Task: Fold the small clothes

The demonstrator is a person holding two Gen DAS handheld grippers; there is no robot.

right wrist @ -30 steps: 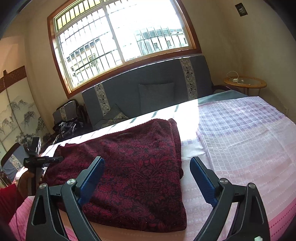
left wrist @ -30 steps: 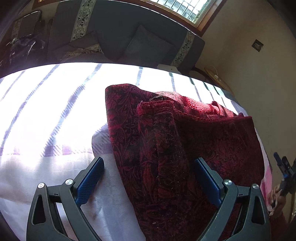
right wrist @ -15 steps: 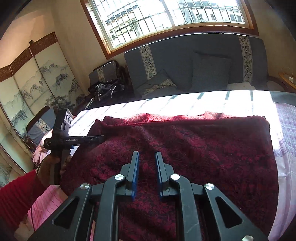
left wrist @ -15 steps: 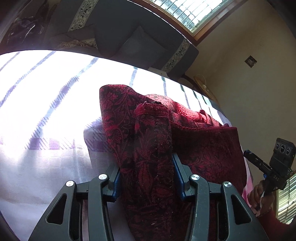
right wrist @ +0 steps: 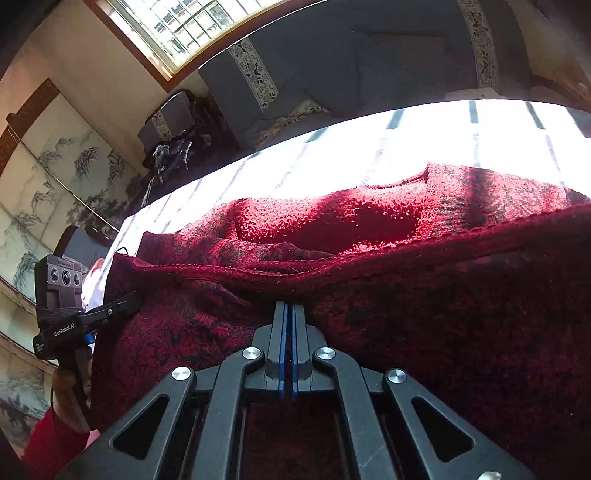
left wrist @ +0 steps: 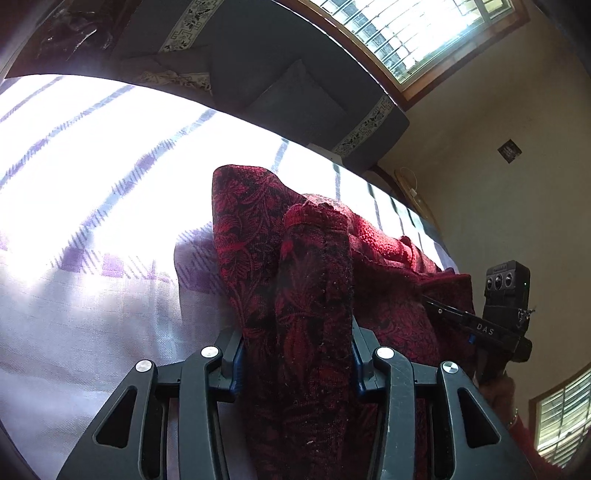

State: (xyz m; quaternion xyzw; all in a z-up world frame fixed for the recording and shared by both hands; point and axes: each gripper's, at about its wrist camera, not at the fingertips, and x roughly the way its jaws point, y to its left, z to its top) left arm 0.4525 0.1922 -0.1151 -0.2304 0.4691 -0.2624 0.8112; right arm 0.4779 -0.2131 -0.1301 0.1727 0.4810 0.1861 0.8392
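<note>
A dark red patterned garment point(left wrist: 314, 280) lies on a white and purple checked bed cover point(left wrist: 92, 206). My left gripper point(left wrist: 297, 354) is shut on a thick bunched fold at the garment's left edge, and the cloth stands up between the jaws. My right gripper point(right wrist: 288, 314) is shut on the garment's near hem point(right wrist: 369, 273), with the jaws almost together. The lifted edge shows the brighter red inside point(right wrist: 325, 225). Each gripper also shows in the other's view, the right one point(left wrist: 506, 306) at the far right and the left one point(right wrist: 59, 295) at the far left.
A grey sofa with patterned bands point(right wrist: 332, 66) and cushions point(left wrist: 295, 99) stands behind the bed under a barred window point(left wrist: 406, 33). A painted folding screen point(right wrist: 44, 184) stands at the left. A small round table point(left wrist: 410, 188) is by the wall.
Both grippers went from open to shut on the garment. The left one closed on the left fold, the right one on the near hem, and both edges have risen off the bed.
</note>
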